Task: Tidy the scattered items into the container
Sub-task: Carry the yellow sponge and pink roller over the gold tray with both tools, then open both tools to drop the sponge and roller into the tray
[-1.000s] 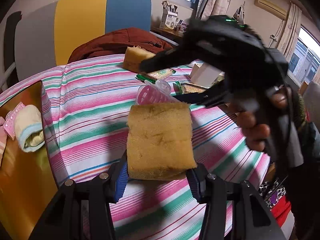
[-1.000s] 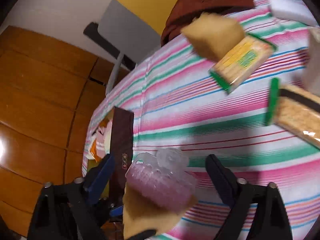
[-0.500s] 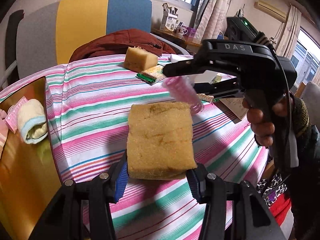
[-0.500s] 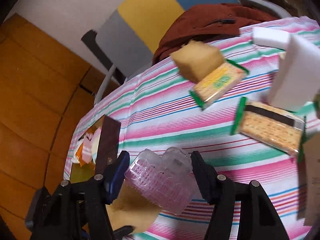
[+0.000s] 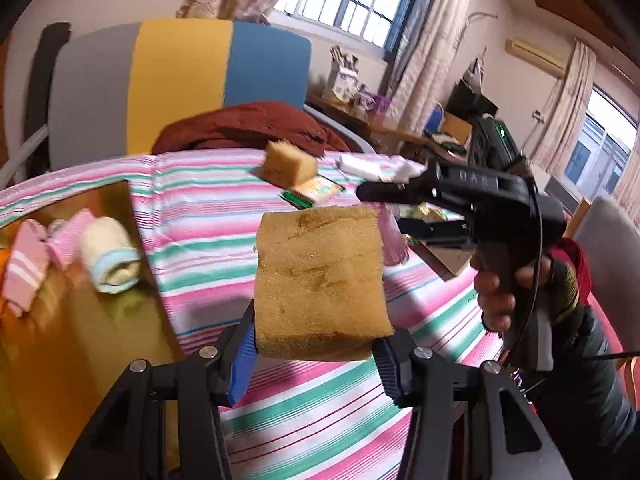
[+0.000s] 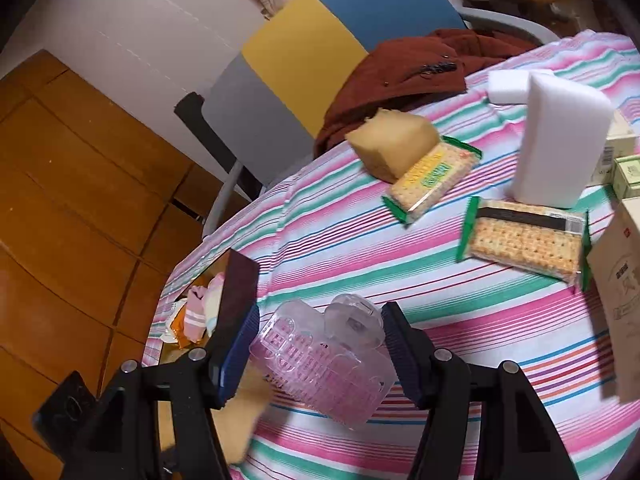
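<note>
Sponge (image 5: 320, 280) soft, light, squashing in left gripper (image 5: 316, 354); right gripper (image 6: 320, 344) clamps rigid, slippery plastic case (image 6: 324, 364) sidewise.

Striped tablecloth (image 6: 360, 248) bears sponge (image 6: 394, 144), cracker packs (image 6: 524, 240), foam block (image 6: 560, 136)

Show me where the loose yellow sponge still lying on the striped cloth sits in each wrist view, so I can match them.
Left wrist: the loose yellow sponge lies upper centre, far across the striped cloth, in front of the red jacket.
Right wrist: the same sponge sits upper centre-right, touching a cracker packet.
Shared landmark: the red jacket, just behind the sponge in both.
</note>
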